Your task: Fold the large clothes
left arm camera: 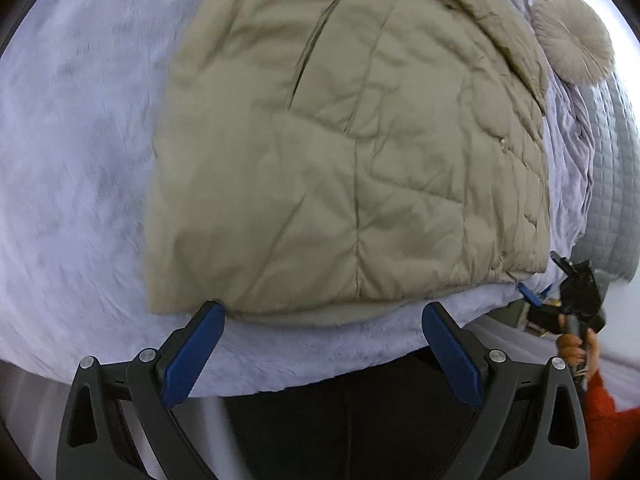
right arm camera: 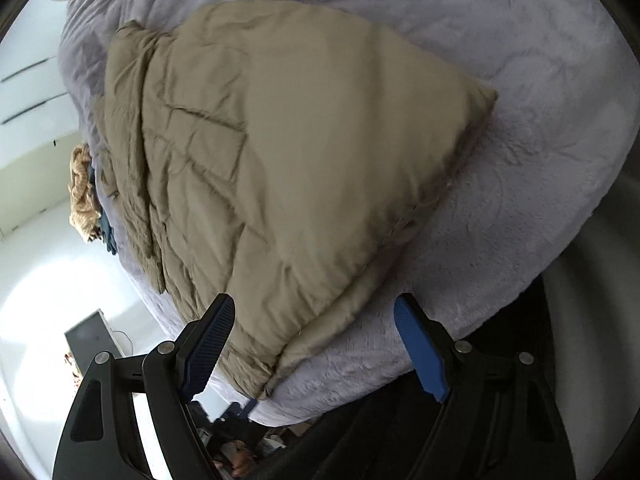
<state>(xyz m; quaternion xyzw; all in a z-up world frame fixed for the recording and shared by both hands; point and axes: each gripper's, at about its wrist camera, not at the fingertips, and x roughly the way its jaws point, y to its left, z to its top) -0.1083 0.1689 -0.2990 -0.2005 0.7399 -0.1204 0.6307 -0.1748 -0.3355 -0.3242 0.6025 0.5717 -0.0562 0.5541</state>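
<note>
A large beige quilted jacket [left arm camera: 340, 152] lies flat and partly folded on a pale lavender fuzzy bed cover [left arm camera: 72, 152]. Its hem faces the near bed edge. My left gripper [left arm camera: 324, 312] is open and empty, just short of the hem. In the right wrist view the same jacket [right arm camera: 288, 168] lies on the cover [right arm camera: 540, 168], and my right gripper [right arm camera: 316, 308] is open and empty over the jacket's near corner. The right gripper also shows in the left wrist view [left arm camera: 536, 294] at the hem's right corner, held by a hand.
A round beige cushion [left arm camera: 572, 38] and a grey quilted blanket [left arm camera: 612, 184] lie at the far right of the bed. A tan and teal cloth heap [right arm camera: 86, 196] sits on the bed's far side. A dark box [right arm camera: 90, 340] stands on the floor.
</note>
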